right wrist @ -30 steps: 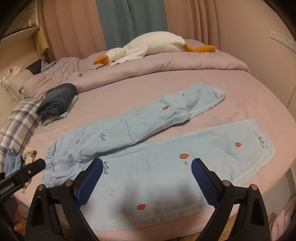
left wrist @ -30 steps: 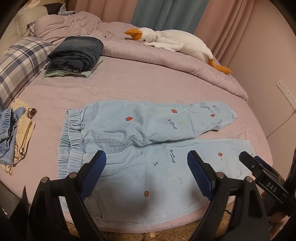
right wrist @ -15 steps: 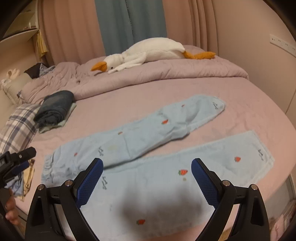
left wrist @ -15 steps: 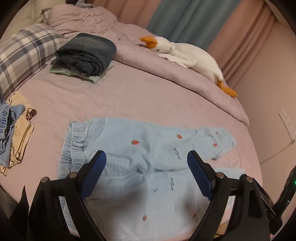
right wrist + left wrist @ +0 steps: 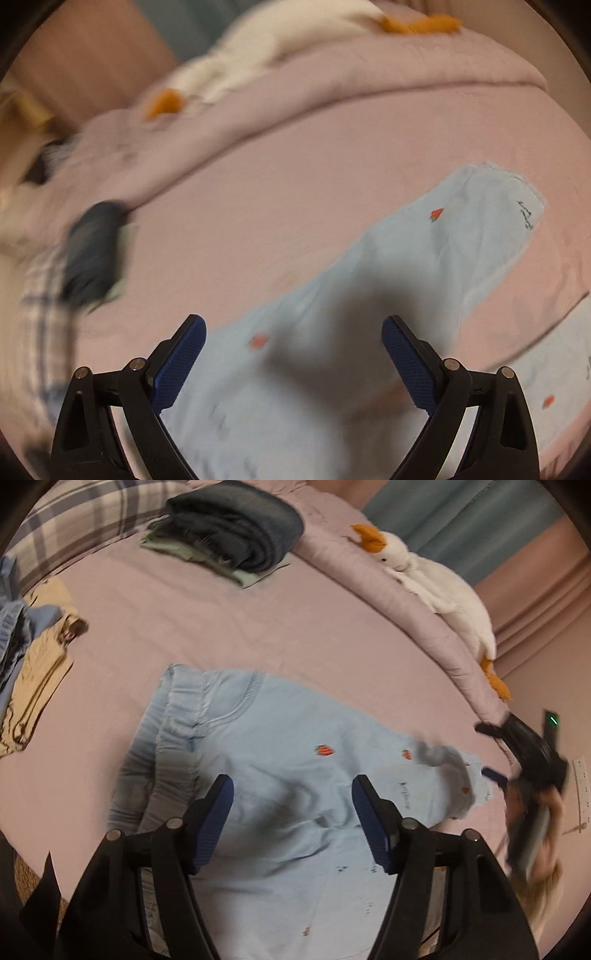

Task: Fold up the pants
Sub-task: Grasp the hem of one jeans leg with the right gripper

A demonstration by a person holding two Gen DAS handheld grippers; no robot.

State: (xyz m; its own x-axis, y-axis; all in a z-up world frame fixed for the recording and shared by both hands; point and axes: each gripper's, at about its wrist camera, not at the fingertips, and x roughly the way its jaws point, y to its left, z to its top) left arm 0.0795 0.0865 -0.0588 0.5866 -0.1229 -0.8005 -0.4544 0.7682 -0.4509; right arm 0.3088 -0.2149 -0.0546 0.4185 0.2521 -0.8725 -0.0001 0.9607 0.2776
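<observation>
Light blue pants [image 5: 280, 760] with small red strawberries lie spread flat on the pink bed, waistband [image 5: 177, 716] to the left. My left gripper [image 5: 291, 794] is open and empty, low over the seat near the waistband. My right gripper [image 5: 293, 336] is open and empty above the far leg [image 5: 424, 258], whose cuff [image 5: 517, 195] lies at the upper right. The near leg [image 5: 561, 369] shows at the right edge. The right gripper also appears, blurred, in the left wrist view [image 5: 524, 753] by the cuff.
A stack of folded dark clothes [image 5: 229, 528] sits at the back left beside a plaid pillow [image 5: 74, 520]. A crumpled beige and blue garment pile [image 5: 29, 650] lies at the left. A white plush goose [image 5: 436, 579] rests on the rolled duvet [image 5: 332, 85].
Both grippers have moved forward and down over the pants. The left one now hovers near the waistband, the right one over the far leg. Both stay open.
</observation>
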